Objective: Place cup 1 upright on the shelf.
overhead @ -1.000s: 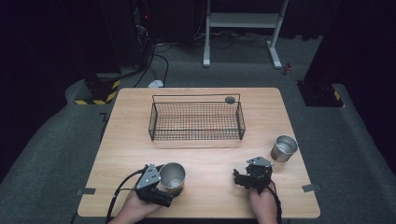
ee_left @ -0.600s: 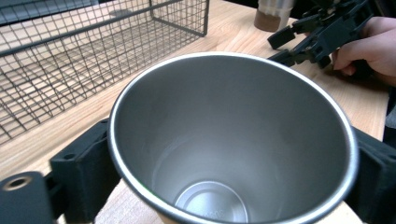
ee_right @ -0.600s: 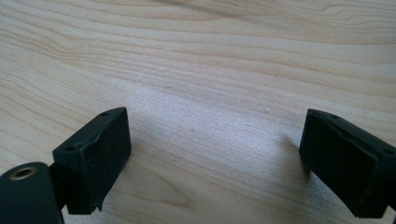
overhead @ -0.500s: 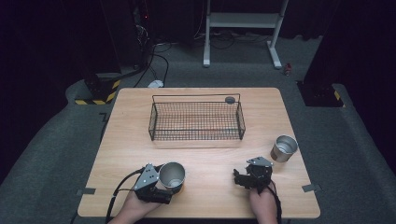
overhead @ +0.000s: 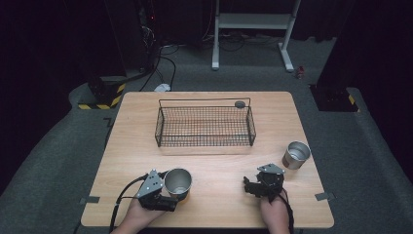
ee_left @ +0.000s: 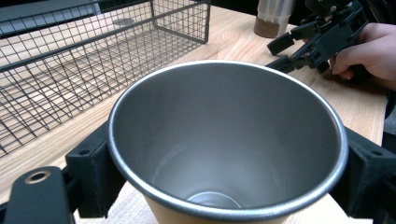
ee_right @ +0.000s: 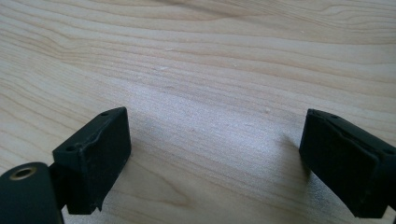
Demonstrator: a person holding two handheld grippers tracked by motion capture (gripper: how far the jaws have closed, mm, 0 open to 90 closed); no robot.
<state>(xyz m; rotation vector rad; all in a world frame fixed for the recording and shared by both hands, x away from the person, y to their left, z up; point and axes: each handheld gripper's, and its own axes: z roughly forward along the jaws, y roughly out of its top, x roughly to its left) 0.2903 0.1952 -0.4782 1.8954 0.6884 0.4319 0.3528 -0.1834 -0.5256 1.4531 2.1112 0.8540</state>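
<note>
A steel cup [overhead: 178, 181] stands upright at the table's front left, and my left gripper [overhead: 171, 191] is shut on it. In the left gripper view the cup [ee_left: 224, 140] is empty, with a black jaw pressed against each side of its wall. My right gripper [overhead: 252, 186] rests on the front right of the table, open. Its jaws stand wide apart over bare wood [ee_right: 215, 93] with nothing between them. A second steel cup [overhead: 296, 155] stands upright just right of and beyond the right gripper.
A black wire basket [overhead: 204, 127] sits empty in the middle of the wooden table [overhead: 214, 214], with a small dark round thing [overhead: 239, 104] at its back right rim. Bare wood lies between the basket and both grippers.
The left gripper and its cup have crept very slightly forward. The right gripper and the second cup stay where they were.
</note>
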